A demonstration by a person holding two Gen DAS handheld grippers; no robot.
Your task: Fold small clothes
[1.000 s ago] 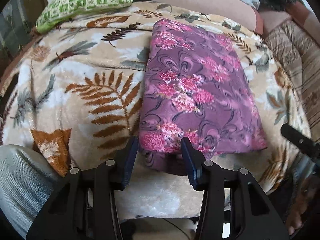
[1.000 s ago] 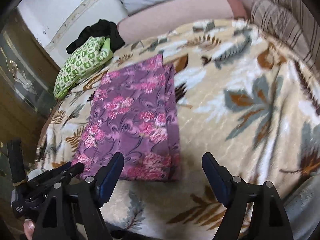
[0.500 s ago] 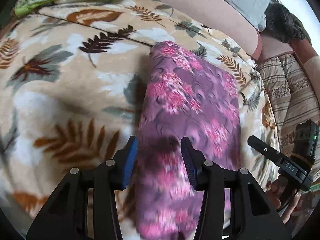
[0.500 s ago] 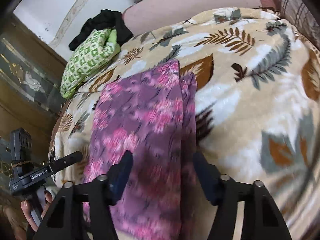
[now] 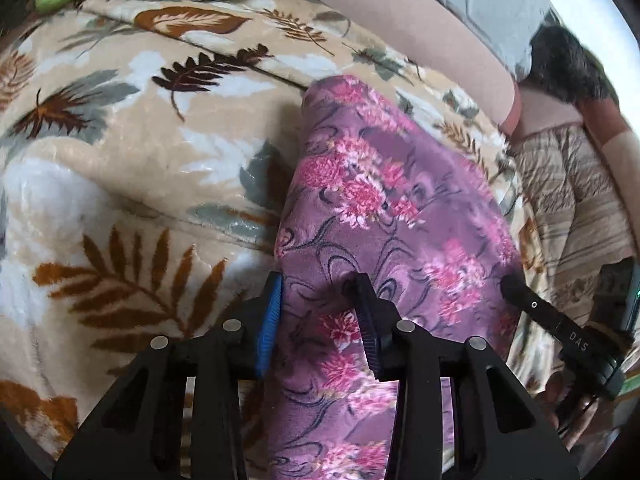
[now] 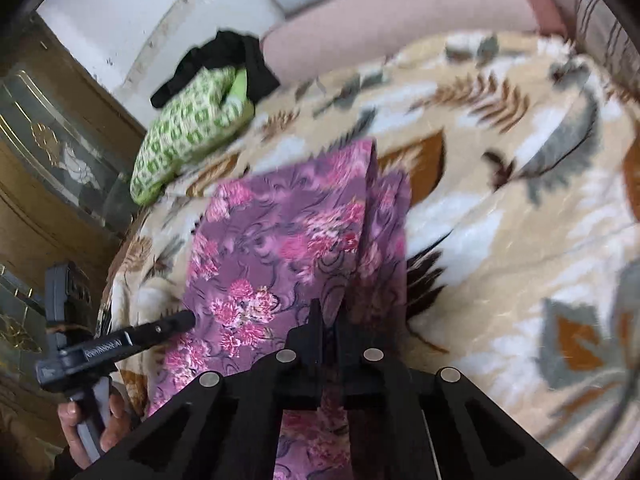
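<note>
A purple garment with pink flowers (image 5: 384, 208) lies folded in a long strip on the leaf-print blanket (image 5: 140, 184). My left gripper (image 5: 318, 292) is open and straddles the garment's left edge near its middle, one finger on the blanket side, one on the cloth. In the right wrist view the garment (image 6: 280, 248) runs away from me. My right gripper (image 6: 329, 312) is shut on the garment's right edge, where the cloth stands up in a pinched ridge. The other gripper's tip shows in each view (image 5: 520, 292) (image 6: 176, 320).
A green patterned pillow (image 6: 188, 128) with a black cloth (image 6: 224, 56) on it lies at the far left of the bed. A pink bolster (image 6: 400, 28) runs along the back. A striped cushion (image 5: 580, 200) is at the right. A wooden cabinet (image 6: 48, 168) stands left.
Both grippers moved forward from the garment's near end to its middle. The right gripper closed from wide open onto the right edge. The left gripper stayed open.
</note>
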